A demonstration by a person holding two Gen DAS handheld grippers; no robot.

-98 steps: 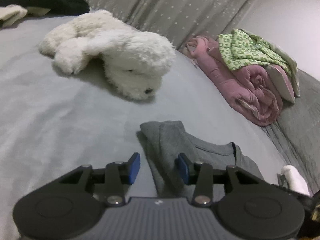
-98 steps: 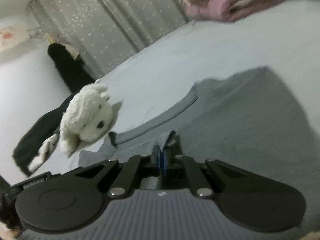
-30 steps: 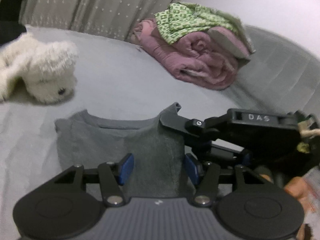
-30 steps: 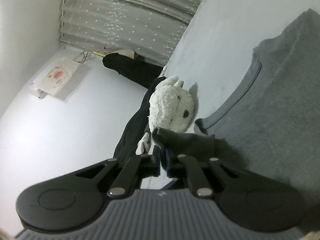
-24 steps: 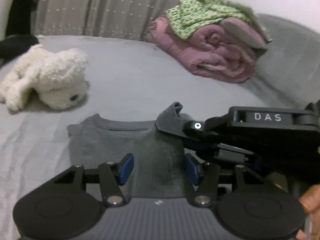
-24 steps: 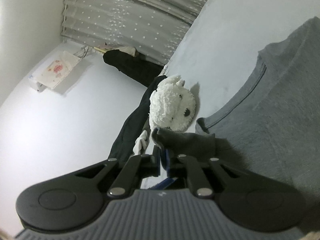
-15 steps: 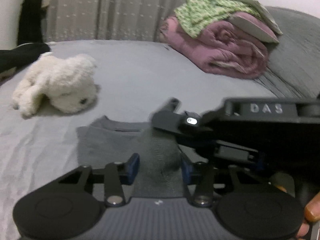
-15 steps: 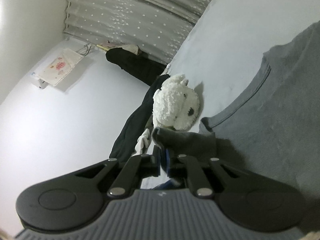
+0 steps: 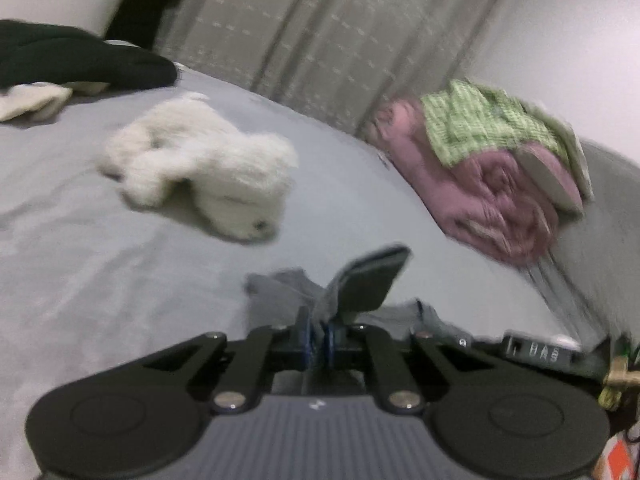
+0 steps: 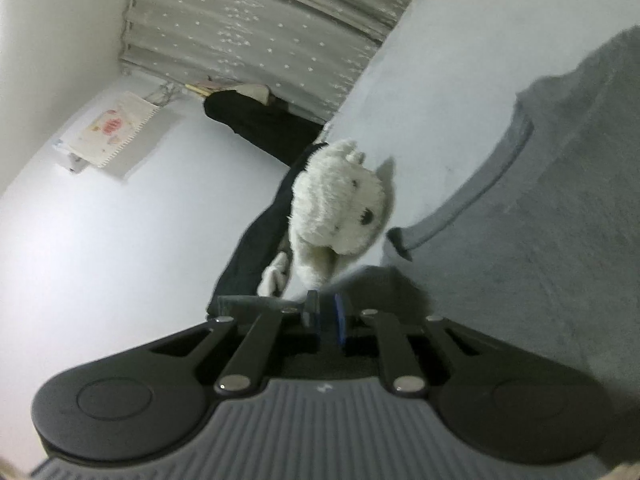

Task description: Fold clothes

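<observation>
Since a sec ago the grey T-shirt (image 9: 280, 288) corner has changed hands: left gripper (image 9: 316, 336) jaws have just been closing and are now pressed together on a tuft of the shirt's fabric, which stands up from between the pads. Right gripper (image 10: 326, 316) jaws have just been opening a little; a thin gap shows between the blue pads and the cloth fold that sat in them is no longer there, so it looks let go. The left view has swung too: the white plush dog (image 9: 208, 176) now sits at about 11 o'clock from the left gripper, further up-frame than before.

Shirt lies flat on the grey bed (image 9: 100, 272). In the right wrist view its body (image 10: 560, 248) spreads from the fingertips toward 2 o'clock, collar edge running on that same diagonal, so the long axis goes roughly 8-to-2 there. In the left wrist view only a crumpled bit shows, at 12 o'clock just past the pads.

Left hand is the one with cloth; right is beside it, empty. Next move prob. turns on carrying that pinched corner across the shirt's width. Pink blanket roll (image 9: 500, 200) w/ green cloth (image 9: 488, 128) on top sits at 2 o'clock, well apart; black garment (image 9: 80, 60) at 10 o'clock, far off.
</observation>
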